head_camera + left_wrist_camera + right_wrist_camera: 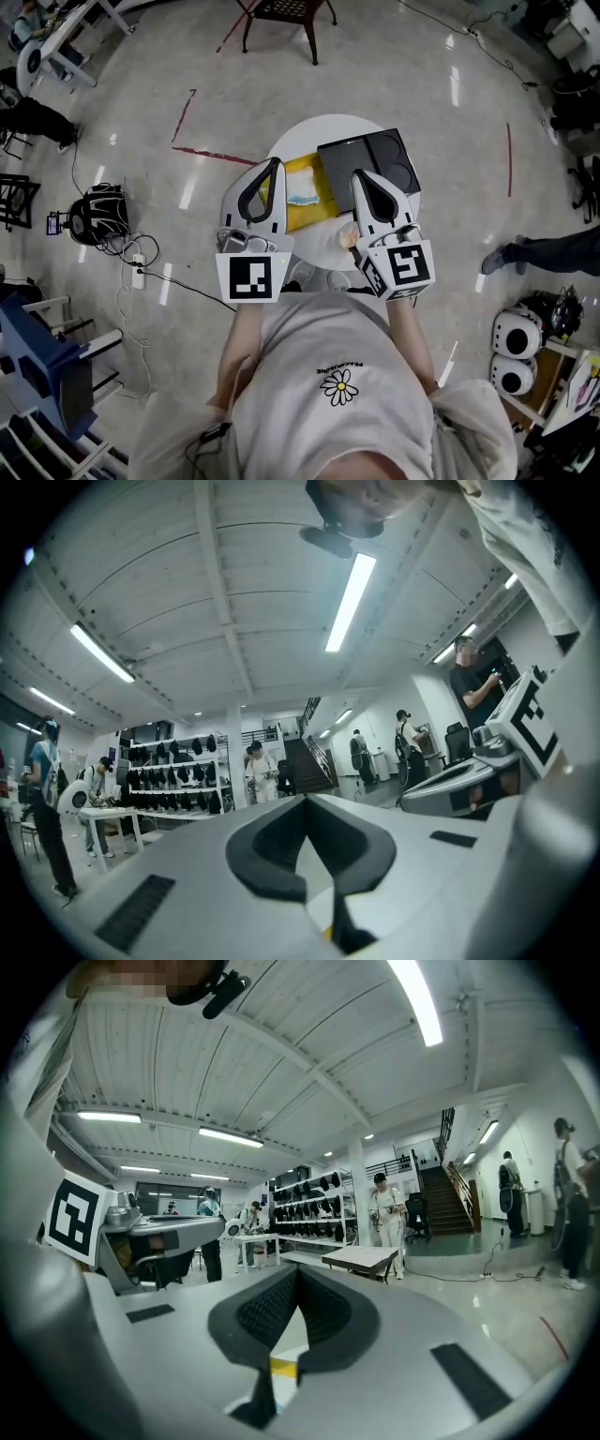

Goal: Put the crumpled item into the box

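A round white table (302, 141) stands in front of me. On it lie a flat yellow item (307, 192) with a pale patch and a black box (373, 159) with round hollows to its right. Something small, pinkish and crumpled (349, 236) sits at the table's near edge, partly hidden by the right gripper. My left gripper (275, 162) hangs above the yellow item's left side, shut and empty. The right gripper (358, 175) is over the box's near edge, also shut with nothing in it. In both gripper views the jaws point out across the room, tips together (303, 799) (296, 1268).
A dark chair (281, 14) stands beyond the table. Red tape lines (202, 150) mark the floor. A helmet and cables (98, 214) lie to the left, white helmets (514, 337) to the right. A person's legs (548, 251) are at the right. Several people (386, 1213) stand by shelves.
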`<state>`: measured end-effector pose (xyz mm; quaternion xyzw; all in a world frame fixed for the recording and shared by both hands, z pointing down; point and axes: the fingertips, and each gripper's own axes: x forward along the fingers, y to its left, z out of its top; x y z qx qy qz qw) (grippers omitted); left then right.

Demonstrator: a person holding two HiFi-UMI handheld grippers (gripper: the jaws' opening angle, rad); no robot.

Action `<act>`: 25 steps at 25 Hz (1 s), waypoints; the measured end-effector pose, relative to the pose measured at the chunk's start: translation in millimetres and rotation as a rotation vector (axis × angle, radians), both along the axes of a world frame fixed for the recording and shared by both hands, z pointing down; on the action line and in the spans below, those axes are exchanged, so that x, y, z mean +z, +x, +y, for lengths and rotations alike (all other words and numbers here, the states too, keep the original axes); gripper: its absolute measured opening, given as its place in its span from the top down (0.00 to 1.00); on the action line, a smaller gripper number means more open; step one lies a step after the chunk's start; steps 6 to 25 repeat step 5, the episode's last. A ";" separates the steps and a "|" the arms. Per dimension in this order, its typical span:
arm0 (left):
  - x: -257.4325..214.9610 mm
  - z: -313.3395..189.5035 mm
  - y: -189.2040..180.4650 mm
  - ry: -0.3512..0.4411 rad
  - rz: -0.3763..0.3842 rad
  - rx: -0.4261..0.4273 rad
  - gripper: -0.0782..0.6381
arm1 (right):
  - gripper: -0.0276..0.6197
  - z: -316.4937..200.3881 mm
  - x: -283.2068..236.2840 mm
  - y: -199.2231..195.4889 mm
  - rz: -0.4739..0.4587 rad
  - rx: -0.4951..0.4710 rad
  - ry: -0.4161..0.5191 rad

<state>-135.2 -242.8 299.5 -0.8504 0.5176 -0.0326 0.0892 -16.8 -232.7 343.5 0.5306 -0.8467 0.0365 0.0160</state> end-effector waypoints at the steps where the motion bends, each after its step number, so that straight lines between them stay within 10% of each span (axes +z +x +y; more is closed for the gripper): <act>1: -0.7 -0.7 -0.7 -0.002 0.008 -0.003 0.89 | 0.95 -0.5 0.1 0.3 0.000 0.000 0.000; 25: -1.7 -4.4 -1.4 -0.013 0.014 -0.019 0.89 | 0.95 -3.3 -0.1 2.7 0.003 -0.002 -0.001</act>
